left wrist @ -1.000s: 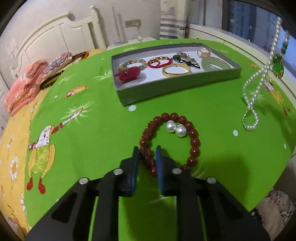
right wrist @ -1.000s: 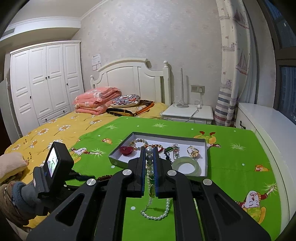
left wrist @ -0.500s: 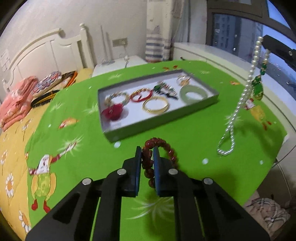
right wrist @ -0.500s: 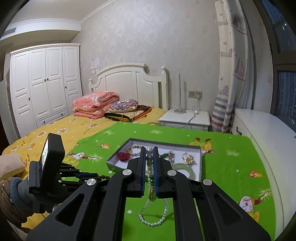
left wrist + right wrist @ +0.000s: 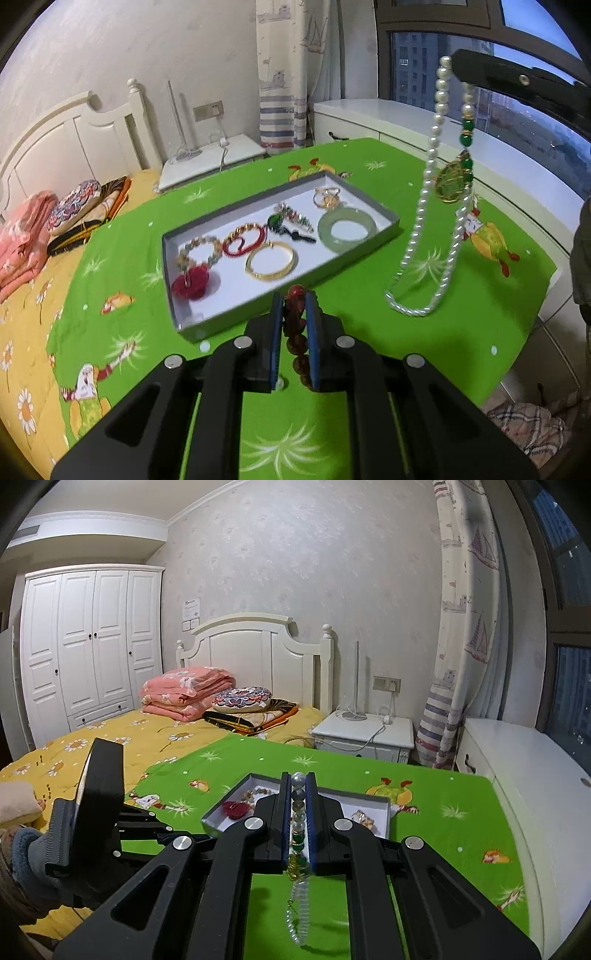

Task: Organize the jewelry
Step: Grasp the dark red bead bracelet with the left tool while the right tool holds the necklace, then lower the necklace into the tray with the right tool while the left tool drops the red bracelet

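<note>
My left gripper point(image 5: 294, 297) is shut on a dark red bead bracelet point(image 5: 295, 332) and holds it in the air just in front of the grey jewelry tray point(image 5: 384, 212). The tray holds a jade bangle point(image 5: 347, 229), a gold bangle point(image 5: 271, 260), a red flower piece point(image 5: 192, 284) and other pieces. My right gripper point(image 5: 297, 781) is shut on a pearl necklace point(image 5: 417, 236) with a green pendant point(image 5: 452, 182). The necklace hangs high over the green cloth, right of the tray. It also shows between the right fingers point(image 5: 298, 823).
The green cartoon cloth point(image 5: 369, 332) covers the bed end; its right edge drops off near a white bench point(image 5: 369, 118). Folded pink blankets point(image 5: 188, 694) and a pillow point(image 5: 242, 699) lie by the headboard. A white nightstand point(image 5: 364, 733) stands behind the tray.
My left gripper closed on the red bracelet and lifted it off the cloth toward the tray. The two pearl earrings went out of view. My right gripper rose with the necklace.
</note>
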`<state>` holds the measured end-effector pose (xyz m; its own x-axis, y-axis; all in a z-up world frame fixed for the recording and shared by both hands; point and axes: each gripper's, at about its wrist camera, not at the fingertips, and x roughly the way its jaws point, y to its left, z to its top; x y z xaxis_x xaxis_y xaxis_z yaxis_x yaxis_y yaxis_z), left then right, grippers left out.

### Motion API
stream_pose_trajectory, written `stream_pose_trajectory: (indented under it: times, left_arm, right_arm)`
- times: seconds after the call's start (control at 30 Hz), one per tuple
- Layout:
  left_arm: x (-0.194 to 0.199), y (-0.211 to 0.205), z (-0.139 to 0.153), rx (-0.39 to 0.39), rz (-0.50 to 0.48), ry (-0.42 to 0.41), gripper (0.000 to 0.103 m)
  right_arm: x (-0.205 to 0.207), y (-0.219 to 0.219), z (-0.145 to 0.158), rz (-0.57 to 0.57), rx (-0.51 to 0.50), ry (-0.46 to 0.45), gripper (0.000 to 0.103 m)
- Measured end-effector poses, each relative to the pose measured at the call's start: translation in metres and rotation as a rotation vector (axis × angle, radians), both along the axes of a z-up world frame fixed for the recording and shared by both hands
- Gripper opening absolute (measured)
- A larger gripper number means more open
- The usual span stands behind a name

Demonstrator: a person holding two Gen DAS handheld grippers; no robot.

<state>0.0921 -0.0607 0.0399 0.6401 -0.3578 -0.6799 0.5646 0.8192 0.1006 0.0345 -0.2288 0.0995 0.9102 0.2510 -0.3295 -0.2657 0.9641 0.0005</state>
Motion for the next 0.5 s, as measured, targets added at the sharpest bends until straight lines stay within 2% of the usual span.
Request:
stream_pose_trajectory:
  times: [0.3, 0.5]
  left_arm:
    - [0.046, -0.009, 0.027, -0.005, 0.008, -0.027, 0.012]
    - [0.086, -0.014, 0.029, -0.031, 0.035, -0.003, 0.012]
  right_arm:
    - [0.043, 0.007, 0.028, -0.001, -0.029, -0.03, 0.008]
    - [0.089, 0.014, 0.038, -0.003, -0.022, -0.033, 0.008]
